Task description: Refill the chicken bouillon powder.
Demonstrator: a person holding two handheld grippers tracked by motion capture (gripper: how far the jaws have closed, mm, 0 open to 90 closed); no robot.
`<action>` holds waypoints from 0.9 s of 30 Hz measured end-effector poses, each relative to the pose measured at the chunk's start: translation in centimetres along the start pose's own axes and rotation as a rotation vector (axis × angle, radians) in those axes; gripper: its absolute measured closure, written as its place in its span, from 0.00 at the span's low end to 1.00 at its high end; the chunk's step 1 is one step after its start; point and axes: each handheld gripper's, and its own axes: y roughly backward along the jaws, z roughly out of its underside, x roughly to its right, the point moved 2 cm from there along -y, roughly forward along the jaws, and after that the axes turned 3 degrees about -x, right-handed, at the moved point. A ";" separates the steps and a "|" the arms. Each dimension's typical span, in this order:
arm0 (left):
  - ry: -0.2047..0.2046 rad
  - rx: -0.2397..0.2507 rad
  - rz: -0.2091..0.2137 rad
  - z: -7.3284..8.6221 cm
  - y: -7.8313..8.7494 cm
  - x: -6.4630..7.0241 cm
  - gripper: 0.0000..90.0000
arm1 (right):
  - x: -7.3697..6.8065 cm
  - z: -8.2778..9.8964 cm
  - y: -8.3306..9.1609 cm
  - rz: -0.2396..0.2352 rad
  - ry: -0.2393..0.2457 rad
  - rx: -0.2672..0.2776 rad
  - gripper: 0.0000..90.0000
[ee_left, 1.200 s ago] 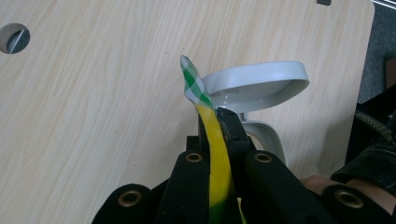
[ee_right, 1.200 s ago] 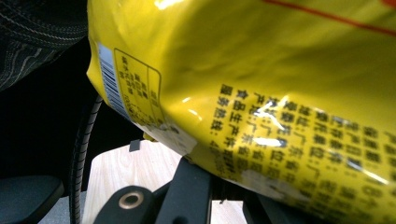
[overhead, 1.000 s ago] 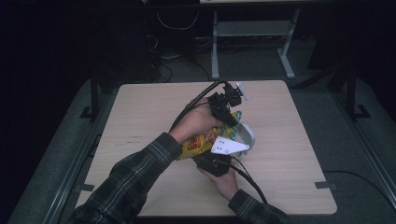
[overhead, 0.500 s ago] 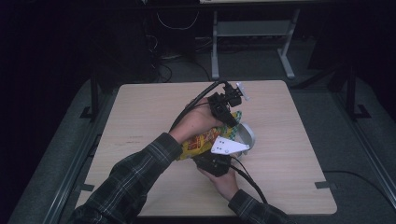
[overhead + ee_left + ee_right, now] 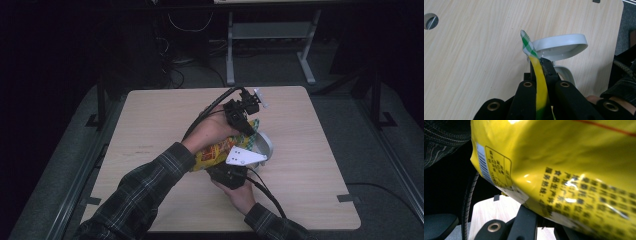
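A person holds a yellow snack bag up over the middle of the wooden desk, gripped at both ends. In the high view the left gripper reaches in from the far side, and its jaws are clamped on the bag's upper edge. The left gripper view shows that edge plainly: a thin yellow strip with a green-and-white checked tip runs up between the two black jaws, which press on it from either side. The right gripper sits on the near side of the bag, under its grey three-cornered plate, and its jaws are closed on the bag's lower end. In the right gripper view the printed back of the bag, with barcode and text, hangs just above those jaws. A grey bowl rests on the desk just right of the bag, tilted, close beside both grippers.
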 end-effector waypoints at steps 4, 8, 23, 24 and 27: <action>-0.002 -0.001 -0.004 0.0 -0.1 0.1 1.00 | -0.1 0.0 0.0 -0.002 0.001 -0.003 1.00; -0.004 -0.002 -0.004 0.0 0.1 0.0 1.00 | -0.1 -0.1 0.0 -0.001 0.005 -0.003 1.00; -0.001 -0.003 -0.001 0.0 0.0 0.0 0.99 | -0.1 0.0 0.0 -0.001 0.001 -0.004 1.00; -0.002 -0.004 -0.001 0.0 0.0 0.0 1.00 | -0.1 0.0 0.0 0.000 0.001 -0.003 1.00; -0.001 -0.004 -0.001 0.0 0.0 0.0 0.99 | -0.1 0.0 -0.1 -0.001 0.001 -0.003 1.00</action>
